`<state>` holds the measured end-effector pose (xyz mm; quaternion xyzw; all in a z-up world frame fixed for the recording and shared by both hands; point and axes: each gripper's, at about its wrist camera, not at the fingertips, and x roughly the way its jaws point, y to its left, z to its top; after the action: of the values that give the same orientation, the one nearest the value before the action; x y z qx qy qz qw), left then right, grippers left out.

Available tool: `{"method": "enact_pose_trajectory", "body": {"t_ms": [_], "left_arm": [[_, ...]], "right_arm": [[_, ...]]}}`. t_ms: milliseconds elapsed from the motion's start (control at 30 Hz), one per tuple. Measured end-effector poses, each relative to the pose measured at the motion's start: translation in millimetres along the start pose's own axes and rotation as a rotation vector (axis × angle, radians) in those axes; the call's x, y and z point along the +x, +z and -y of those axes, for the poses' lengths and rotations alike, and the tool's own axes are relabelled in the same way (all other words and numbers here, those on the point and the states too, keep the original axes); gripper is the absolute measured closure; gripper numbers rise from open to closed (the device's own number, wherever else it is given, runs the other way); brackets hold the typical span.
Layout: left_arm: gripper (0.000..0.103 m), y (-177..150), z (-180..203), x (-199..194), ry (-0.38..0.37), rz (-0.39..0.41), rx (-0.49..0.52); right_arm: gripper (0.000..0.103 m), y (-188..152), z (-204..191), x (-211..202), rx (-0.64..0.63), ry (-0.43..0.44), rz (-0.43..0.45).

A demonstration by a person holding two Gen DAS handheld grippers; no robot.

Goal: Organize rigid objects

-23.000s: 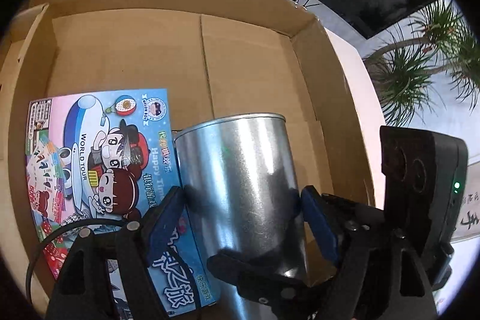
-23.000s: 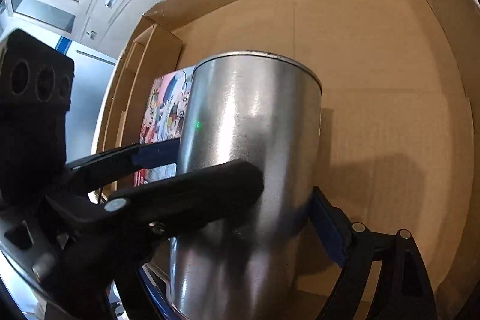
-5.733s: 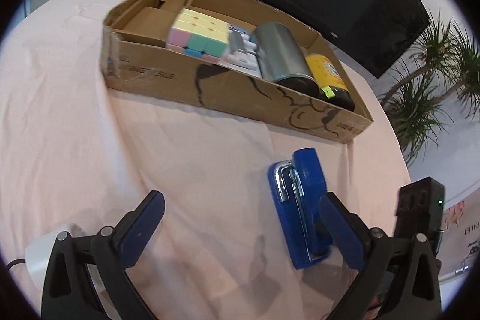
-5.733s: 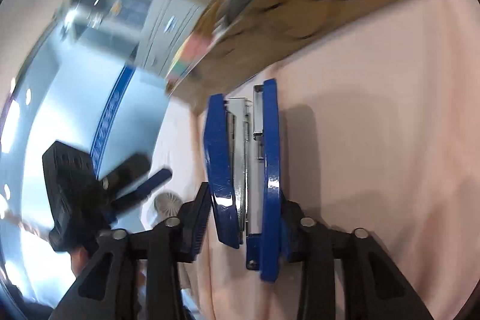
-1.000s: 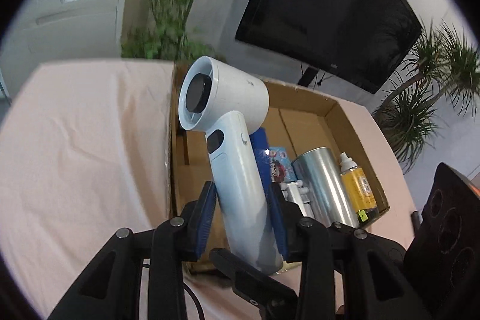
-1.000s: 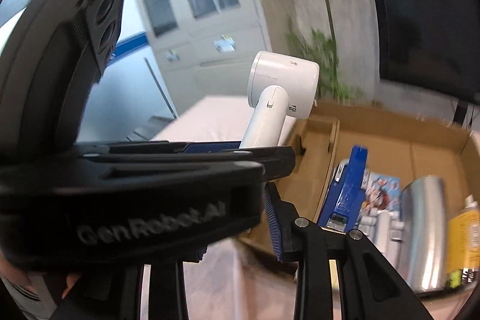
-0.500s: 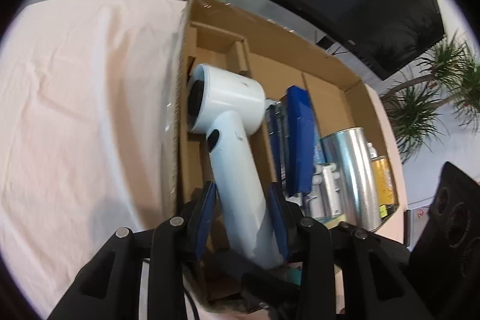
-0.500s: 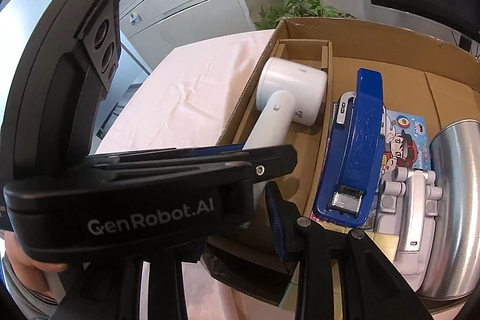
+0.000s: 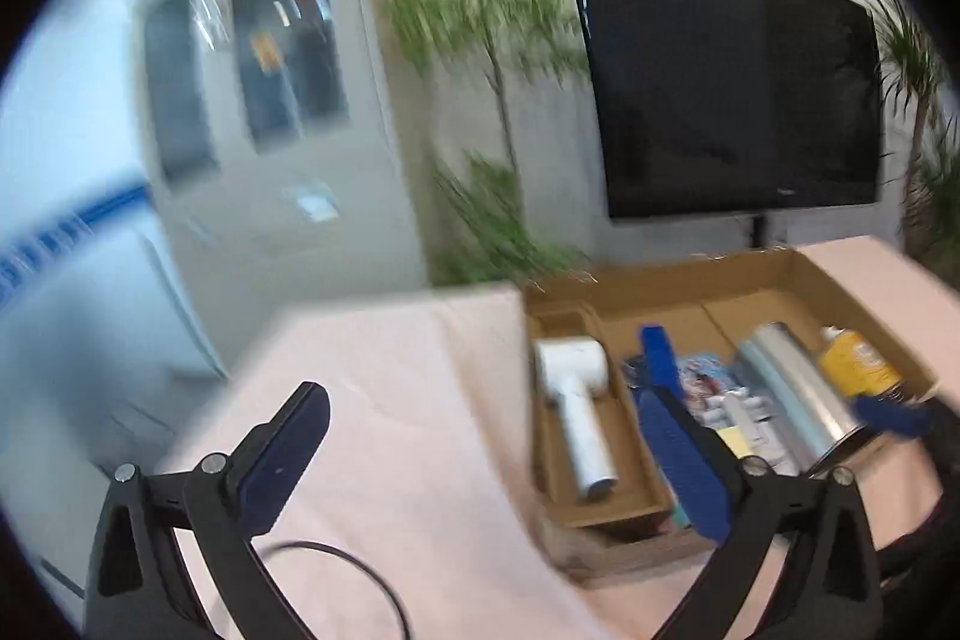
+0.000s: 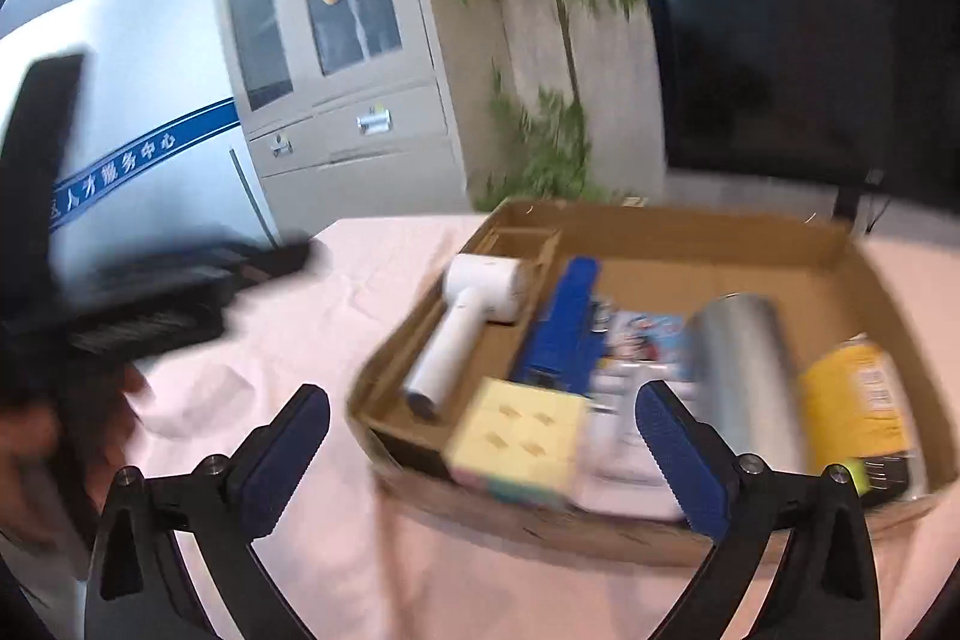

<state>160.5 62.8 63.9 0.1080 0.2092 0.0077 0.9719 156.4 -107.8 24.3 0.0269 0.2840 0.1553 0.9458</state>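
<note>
Ahead of our right gripper [image 10: 483,451], nearer than the left gripper [image 9: 498,451], both opening with nothing between them, the hair dryer [image 10: 462,325] lay lengthwise in the cardboard box [image 10: 690,223]

Left gripper [image 9: 480,451]: two black angular finger arms tipped with blue pads [image 9: 282,466], each arm fastened with silver screws [image 9: 125,472]; a thin black cable [image 9: 360,574] loops beneath. Right gripper [image 10: 480,451]: identical black arms, blue ribbed pads [image 10: 681,463], paired silver screws [image 10: 749,463] near each joint.
</note>
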Motion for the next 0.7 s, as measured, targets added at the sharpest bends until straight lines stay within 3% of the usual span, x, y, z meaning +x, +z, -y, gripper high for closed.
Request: {"method": "enact_pose_trajectory", "body": {"t_ms": [67, 133, 267, 467, 700], "left_arm": [[0.001, -10.4, 20.6, -18.6, 0.030, -0.016, 0.044], [0.001, -22.5, 35.6, -31.0, 0.038, -0.035, -0.010], [0.001, -50.5, 73.1, -43.8, -0.062, -0.113, -0.174], [0.001, -59.8, 122.9, -62.0, -0.126, -0.135, -0.182], [0.001, -51.7, 138.0, -81.3, -0.122, -0.117, -0.173]], "right_arm": [[0.000, -18.2, 8.2, -19.3, -0.019, -0.091, 0.008], [0.000, -33.7, 22.0, -32.2, 0.003, -0.149, -0.021], [0.000, -60.3, 42.1, -55.1, -0.016, -0.247, -0.081], [0.000, -80.7, 79.9, -103.0, -0.010, -0.295, -0.074], [0.000, -84.3, 100.4, -151.6, 0.025, -0.342, -0.042]]}}
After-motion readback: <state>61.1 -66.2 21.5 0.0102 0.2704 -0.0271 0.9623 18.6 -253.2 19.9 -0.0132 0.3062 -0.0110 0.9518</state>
